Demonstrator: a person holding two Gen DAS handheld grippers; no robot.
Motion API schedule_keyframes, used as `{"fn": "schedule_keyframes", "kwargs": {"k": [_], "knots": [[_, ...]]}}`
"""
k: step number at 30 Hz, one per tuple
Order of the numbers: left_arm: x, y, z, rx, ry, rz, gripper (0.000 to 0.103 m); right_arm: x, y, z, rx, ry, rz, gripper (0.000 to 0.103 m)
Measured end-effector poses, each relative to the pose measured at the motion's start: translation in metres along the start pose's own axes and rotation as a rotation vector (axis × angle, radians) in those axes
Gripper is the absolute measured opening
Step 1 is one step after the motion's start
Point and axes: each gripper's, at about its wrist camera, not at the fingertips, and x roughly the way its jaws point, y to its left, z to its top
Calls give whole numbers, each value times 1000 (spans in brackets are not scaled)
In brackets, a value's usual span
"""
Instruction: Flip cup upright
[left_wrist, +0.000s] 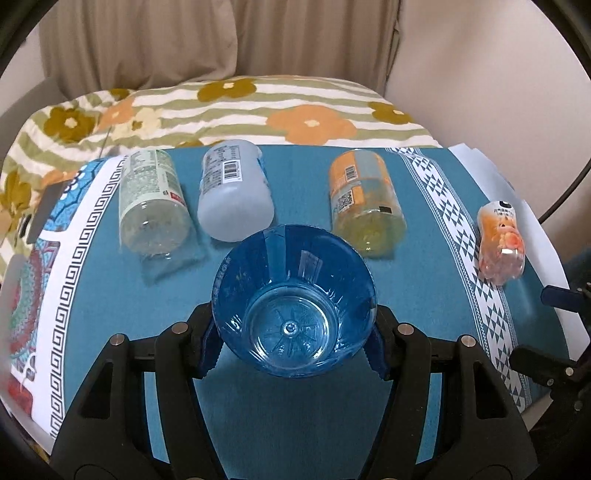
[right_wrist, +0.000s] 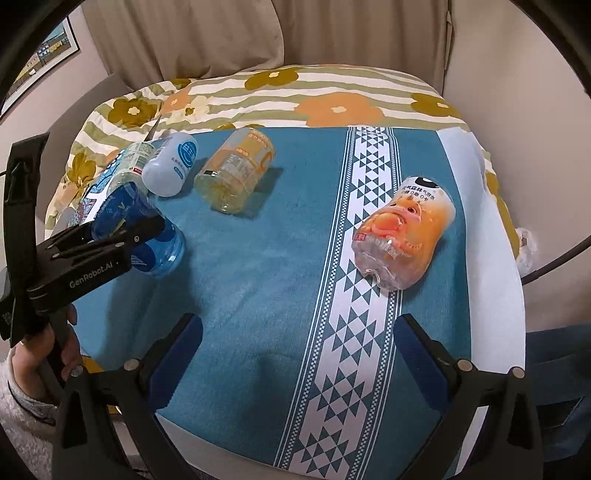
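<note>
Left tongs (left_wrist: 293, 349) clamped on blue cup (left_wrist: 293, 299) near its base; right tongs (right_wrist: 299, 332) spread, empty. Probably light, thin, slippery plastic: best squeezed gently.

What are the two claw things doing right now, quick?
Left gripper: closed on the blue cup, which is lying tilted on its side.
Right gripper: open, holding nothing, above the teal cloth.
</note>
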Motion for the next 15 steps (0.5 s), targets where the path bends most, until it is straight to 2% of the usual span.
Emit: {"fn": "schedule_keyframes", "kwargs": {"k": [2, 4, 6, 8, 15], "knots": [[0, -2, -1, 11, -2, 5, 67, 1, 0, 0, 3, 2, 1, 103], [0, -3, -1, 24, 3, 8, 73, 1, -1, -1, 7, 1, 1, 103], [0, -4, 0, 25, 2, 11, 97, 1, -1, -2, 10, 3, 3, 103], [-5, -3, 0, 20, -17, 15, 100, 1, -2, -2, 14, 5, 4, 103], [-41, 5, 7, 26, -18, 39, 100, -13, 4, 4, 24, -15, 1, 103]]}}
